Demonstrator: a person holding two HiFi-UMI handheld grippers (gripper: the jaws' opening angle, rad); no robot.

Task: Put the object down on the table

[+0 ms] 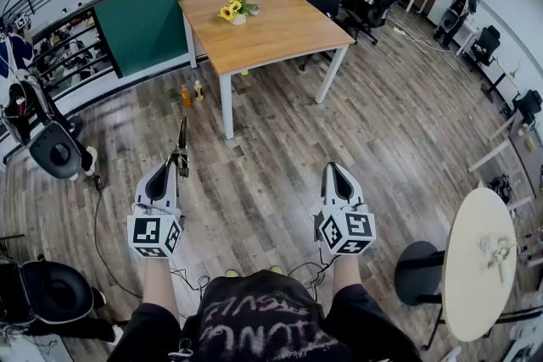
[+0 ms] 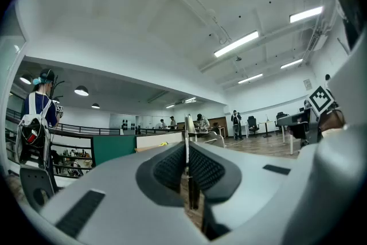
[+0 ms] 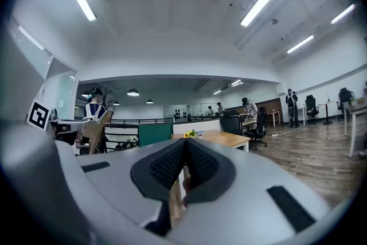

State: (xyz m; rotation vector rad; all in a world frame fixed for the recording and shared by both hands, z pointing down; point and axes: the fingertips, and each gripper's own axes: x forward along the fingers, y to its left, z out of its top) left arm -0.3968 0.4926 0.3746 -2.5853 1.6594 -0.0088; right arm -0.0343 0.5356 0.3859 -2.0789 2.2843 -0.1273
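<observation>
Left gripper [image 1: 176,161] is clamped on a thin flat object [image 1: 181,136] that sticks forward past its tips, above the wood floor [image 1: 271,182]. Right gripper [image 1: 333,171], beside it, is closed on nothing. Wooden table [image 1: 280,34] with yellow flowers [image 1: 231,9] stands well ahead.

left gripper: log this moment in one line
left gripper: shut on thin flat object | right gripper: shut, empty | wooden table: far ahead, object not yet set down
</observation>
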